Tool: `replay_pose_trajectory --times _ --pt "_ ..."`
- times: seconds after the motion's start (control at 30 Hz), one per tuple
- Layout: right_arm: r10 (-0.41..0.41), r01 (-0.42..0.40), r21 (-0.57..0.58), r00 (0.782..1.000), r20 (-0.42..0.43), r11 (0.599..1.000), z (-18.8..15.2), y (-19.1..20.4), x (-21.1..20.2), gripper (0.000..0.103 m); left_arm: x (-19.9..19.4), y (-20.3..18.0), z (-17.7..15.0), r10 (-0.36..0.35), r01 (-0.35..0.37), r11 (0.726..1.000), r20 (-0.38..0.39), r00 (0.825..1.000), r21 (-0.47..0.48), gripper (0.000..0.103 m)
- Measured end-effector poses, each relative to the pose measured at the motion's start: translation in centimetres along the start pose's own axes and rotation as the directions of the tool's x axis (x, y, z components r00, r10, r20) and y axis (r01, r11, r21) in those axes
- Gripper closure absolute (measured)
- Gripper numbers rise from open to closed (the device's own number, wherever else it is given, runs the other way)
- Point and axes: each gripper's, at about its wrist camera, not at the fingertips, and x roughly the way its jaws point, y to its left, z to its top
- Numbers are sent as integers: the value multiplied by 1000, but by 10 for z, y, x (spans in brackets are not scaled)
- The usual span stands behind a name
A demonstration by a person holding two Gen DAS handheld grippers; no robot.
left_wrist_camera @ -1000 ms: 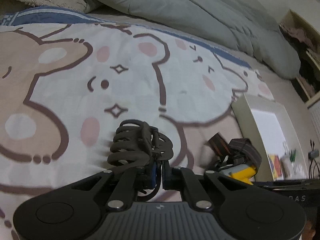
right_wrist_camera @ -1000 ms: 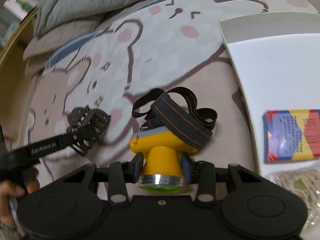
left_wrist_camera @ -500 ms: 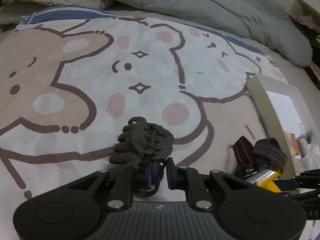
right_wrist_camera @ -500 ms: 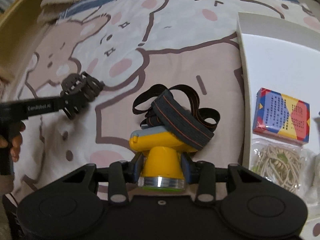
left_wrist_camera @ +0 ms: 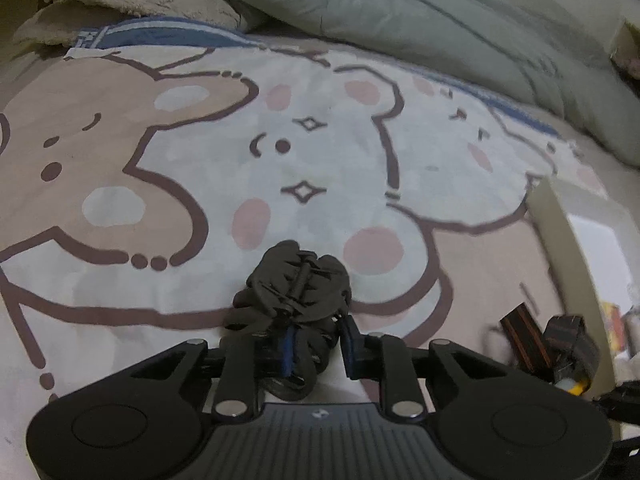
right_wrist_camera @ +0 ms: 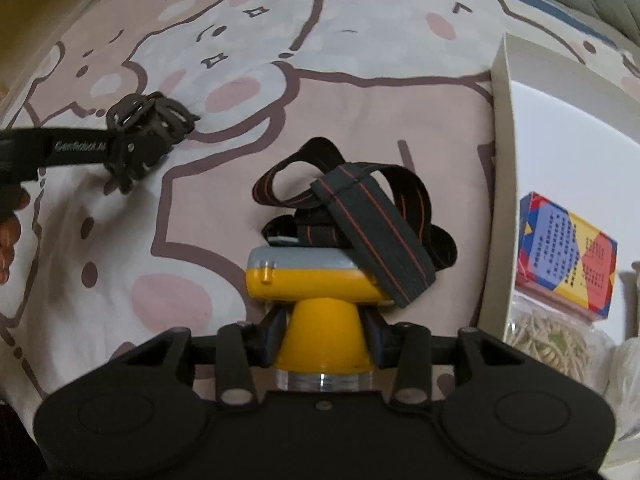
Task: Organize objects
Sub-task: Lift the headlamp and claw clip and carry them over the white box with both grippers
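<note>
Left tool (left_wrist_camera: 316,344) opening off hair claw (left_wrist_camera: 296,288), "GenRobot.AI" arm (right_wrist_camera: 60,148), right tool (right_wrist_camera: 326,336) gripping headlamp (right_wrist_camera: 320,280)

The soft bedsheet (left_wrist_camera: 168,184) has big cartoon bears in tan and pale white, with brown outlines and pink cheeks. The plastic claw hair clip (left_wrist_camera: 296,288) is dark brown. The headlamp (right_wrist_camera: 320,280) is yellow with a grey top, and its stretchy strap (right_wrist_camera: 372,216) is black with thin red lines. The small box (right_wrist_camera: 564,252) is blue, red and yellow.
</note>
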Motion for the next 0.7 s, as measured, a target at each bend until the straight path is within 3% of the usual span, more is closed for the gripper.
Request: replay_pose_trajectory --times 0.1,0.2,0.7 --pt "20 -20 10 999 29 1000 0 -2 -5 60 -8 -2 4 -13 13 1000 29 1000 13 95" --pt "15 -17 24 997 78 1000 3 -5 -16 60 -19 -4 8 -28 28 1000 56 998 12 99" --pt "-12 -14 90 957 289 996 10 -23 -70 60 -79 -6 26 -141 150 988 210 968 -26 99"
